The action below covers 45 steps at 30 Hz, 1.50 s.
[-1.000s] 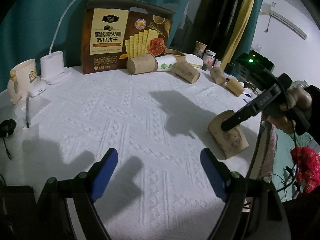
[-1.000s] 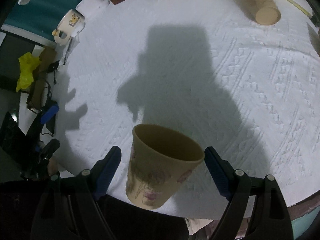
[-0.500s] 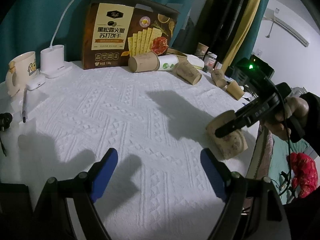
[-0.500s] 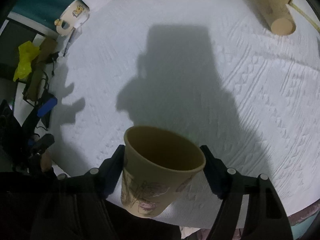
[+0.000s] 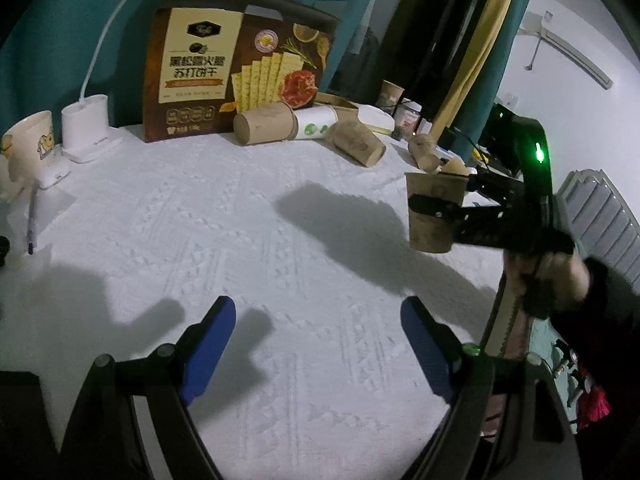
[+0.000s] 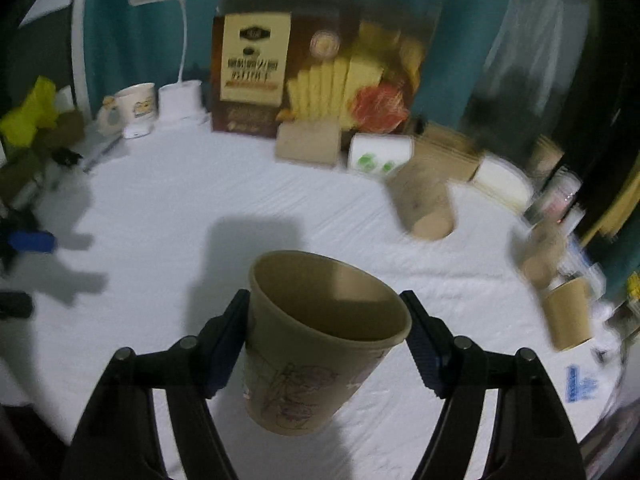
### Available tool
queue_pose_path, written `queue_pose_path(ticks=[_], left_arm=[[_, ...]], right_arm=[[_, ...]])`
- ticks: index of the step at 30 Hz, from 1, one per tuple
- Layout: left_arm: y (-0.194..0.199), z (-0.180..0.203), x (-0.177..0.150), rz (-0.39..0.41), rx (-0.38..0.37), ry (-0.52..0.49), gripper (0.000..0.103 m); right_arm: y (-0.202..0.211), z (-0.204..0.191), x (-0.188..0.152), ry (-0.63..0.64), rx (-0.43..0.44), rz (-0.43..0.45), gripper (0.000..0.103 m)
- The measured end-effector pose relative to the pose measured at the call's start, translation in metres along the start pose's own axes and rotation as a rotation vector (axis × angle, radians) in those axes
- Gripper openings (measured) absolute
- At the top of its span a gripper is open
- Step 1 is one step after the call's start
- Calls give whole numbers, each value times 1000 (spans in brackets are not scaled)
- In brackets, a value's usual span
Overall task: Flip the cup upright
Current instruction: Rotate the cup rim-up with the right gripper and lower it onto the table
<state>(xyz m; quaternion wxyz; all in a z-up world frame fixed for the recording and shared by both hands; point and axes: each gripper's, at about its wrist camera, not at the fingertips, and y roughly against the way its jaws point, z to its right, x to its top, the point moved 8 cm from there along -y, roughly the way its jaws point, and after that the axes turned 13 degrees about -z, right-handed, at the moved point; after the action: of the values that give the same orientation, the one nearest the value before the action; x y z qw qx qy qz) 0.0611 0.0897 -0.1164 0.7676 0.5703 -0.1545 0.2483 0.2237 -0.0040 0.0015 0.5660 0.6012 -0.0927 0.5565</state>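
A tan paper cup with a purple flower print (image 6: pixel 312 364) is clamped between the blue pads of my right gripper (image 6: pixel 326 320), mouth up, held just above the white tablecloth. In the left wrist view the same cup (image 5: pixel 434 216) stands upright in the right gripper (image 5: pixel 444 208) at the table's right side. My left gripper (image 5: pixel 318 344) is open and empty, low over the cloth near the front edge.
Several other paper cups lie on their sides at the back (image 5: pixel 264 124) (image 5: pixel 358 144) and right (image 6: pixel 430 204). A brown cracker box (image 5: pixel 236 68), a white desk lamp (image 5: pixel 86 128) and a white mug (image 5: pixel 28 148) stand at the back left. A pen (image 5: pixel 32 216) lies at the left.
My right gripper closed on the lying cup, lifted it and turned it from lying to upright. The left gripper has stayed nearly still.
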Motion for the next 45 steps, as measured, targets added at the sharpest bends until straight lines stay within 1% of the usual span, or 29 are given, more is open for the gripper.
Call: queue_pose_path(ticks=[1,2,3,4,7,10,15,22,26,29,36,41,45], left_arm=[[-2,3,-1,-7,-5,-1,85],[-4,6,-2,-13,-9,-4,85],[-5,10,-2,-15,-13,-8,85],[-5,14,-2,-17,-16,-13,85],[-6,22,-2,-20,-13,-27,85],[-6,26,-2,-22,-2,-38,85],[-8,25,-6,-38,12,-32,85],[-11,25,-13,-52,22,-28,85],[-9,22,-16,-52,36,-27,85],[-8,22,-19,-53,38,-29,85],[-1,28,-28,-41,38,-47,85],[3,32,-38,-24,19,-54,85],[0,29,-44,-21,10,-35,85]], right_arm=[[2,-1,-3,14,-50,42,71],[3,-2,-6,21,-75,62,71],[5,-3,-10,30,-118,96,71],[5,-3,-11,27,-130,111,71],[5,-3,-19,-13,-138,137,71],[7,-3,-27,-40,-169,165,71],[9,0,-42,-97,-174,185,71],[16,-6,-57,-98,-197,209,71],[19,-8,-63,-111,-187,214,71],[17,-13,-65,-126,-128,197,72],[22,-24,-69,-130,-108,195,77],[32,-29,-79,-162,-70,188,79],[38,-33,-90,-181,-51,169,80]])
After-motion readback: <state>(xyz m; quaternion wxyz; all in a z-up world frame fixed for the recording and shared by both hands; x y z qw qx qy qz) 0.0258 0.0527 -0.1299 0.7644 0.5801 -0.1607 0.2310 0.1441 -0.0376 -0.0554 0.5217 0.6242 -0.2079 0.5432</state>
